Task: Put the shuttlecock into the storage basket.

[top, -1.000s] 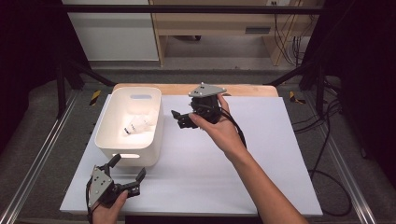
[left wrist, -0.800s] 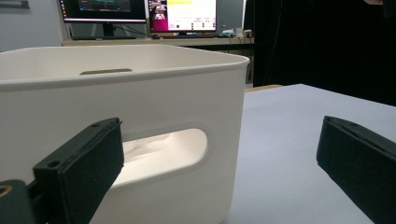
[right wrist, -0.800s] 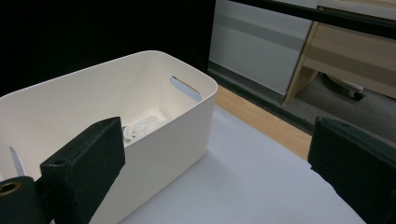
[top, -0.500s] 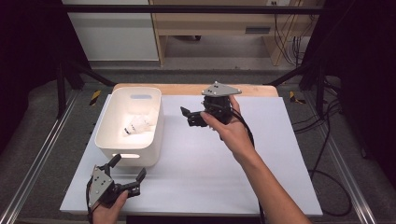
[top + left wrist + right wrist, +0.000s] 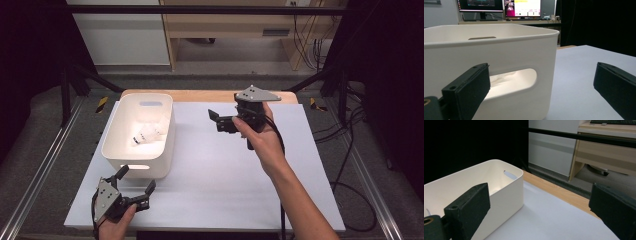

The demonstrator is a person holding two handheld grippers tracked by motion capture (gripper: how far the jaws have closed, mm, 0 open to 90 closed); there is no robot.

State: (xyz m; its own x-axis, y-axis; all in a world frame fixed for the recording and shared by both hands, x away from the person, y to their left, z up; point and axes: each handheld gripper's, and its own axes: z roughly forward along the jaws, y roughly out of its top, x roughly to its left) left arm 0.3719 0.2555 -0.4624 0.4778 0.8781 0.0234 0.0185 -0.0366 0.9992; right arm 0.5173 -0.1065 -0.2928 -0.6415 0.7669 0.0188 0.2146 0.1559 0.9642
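A white plastic bin [image 5: 120,145] stands on the left part of the white table sheet [image 5: 220,170]. Inside it lies a small white object with dark marks [image 5: 146,134]. My left gripper [image 5: 136,184] rests open at the table's front left, just in front of the bin's near wall [image 5: 499,65] and its handle slot. My right gripper [image 5: 216,120] is held open above the table's far middle, right of the bin and pointing toward it. In the right gripper view the bin [image 5: 499,180] sits past my spread jaws, which hold nothing.
A wooden strip [image 5: 200,95] edges the table's far side. Metal rails [image 5: 45,160] run along both sides, and cables [image 5: 345,165] lie on the floor at the right. A desk and cabinet [image 5: 584,152] stand beyond the table.
My right gripper has lifted and drawn back to the right, away from the bin. The left gripper has stayed where it was.
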